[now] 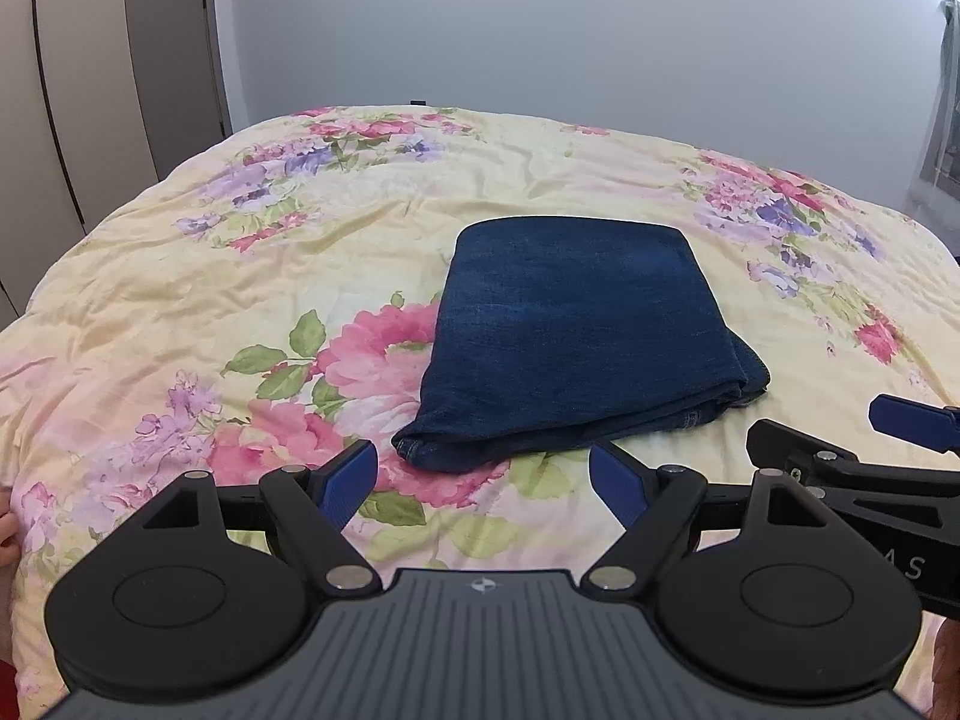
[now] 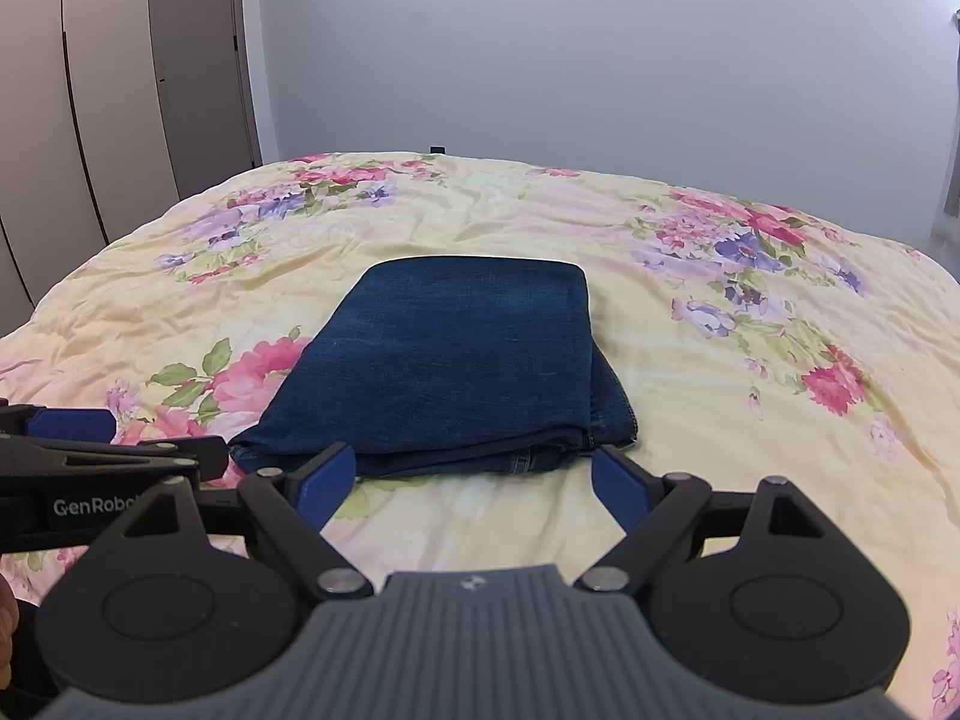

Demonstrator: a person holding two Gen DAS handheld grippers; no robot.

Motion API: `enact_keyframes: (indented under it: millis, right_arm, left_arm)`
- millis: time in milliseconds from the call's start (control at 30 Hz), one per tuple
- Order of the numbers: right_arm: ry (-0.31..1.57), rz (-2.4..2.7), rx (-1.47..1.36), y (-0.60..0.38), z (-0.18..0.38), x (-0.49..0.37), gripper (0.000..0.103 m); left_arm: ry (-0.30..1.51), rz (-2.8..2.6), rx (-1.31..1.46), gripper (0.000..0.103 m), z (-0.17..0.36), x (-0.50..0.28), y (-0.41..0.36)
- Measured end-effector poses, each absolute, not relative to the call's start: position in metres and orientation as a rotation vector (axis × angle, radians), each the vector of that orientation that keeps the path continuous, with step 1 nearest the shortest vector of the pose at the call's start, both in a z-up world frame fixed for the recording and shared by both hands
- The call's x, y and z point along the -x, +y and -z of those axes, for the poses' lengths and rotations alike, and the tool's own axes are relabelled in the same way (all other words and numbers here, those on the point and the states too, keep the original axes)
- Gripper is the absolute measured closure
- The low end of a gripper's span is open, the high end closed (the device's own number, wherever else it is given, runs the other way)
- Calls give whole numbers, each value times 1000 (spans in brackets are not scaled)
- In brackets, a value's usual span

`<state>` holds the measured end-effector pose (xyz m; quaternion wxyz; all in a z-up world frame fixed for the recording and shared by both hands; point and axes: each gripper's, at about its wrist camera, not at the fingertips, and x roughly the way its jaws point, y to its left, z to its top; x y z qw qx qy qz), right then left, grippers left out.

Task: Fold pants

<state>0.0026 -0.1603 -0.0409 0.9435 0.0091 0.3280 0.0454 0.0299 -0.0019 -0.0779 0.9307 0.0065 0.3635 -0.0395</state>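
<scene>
Dark blue denim pants [image 1: 576, 336] lie folded into a compact rectangle on a floral bedspread [image 1: 180, 276]; they also show in the right wrist view [image 2: 456, 360]. My left gripper [image 1: 483, 474] is open and empty, just in front of the pants' near edge. My right gripper [image 2: 474, 477] is open and empty, its blue pads either side of the near edge, not touching. The right gripper shows at the right of the left wrist view [image 1: 900, 456], and the left gripper at the left of the right wrist view [image 2: 90, 450].
The cream bedspread with pink and purple flowers [image 2: 750, 324] covers the whole bed. Beige wardrobe doors [image 2: 120, 90] stand to the left. A plain grey wall [image 2: 570, 60] is behind the bed. A curtain [image 1: 948, 90] hangs at far right.
</scene>
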Motion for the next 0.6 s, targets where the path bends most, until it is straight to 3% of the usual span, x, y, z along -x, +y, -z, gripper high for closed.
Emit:
enact_keyframes:
  millis: [600]
  right_arm:
    - [664, -89, -19, -164, 38, -1, 21]
  left_arm:
    - [743, 81, -13, 9, 77, -28, -4]
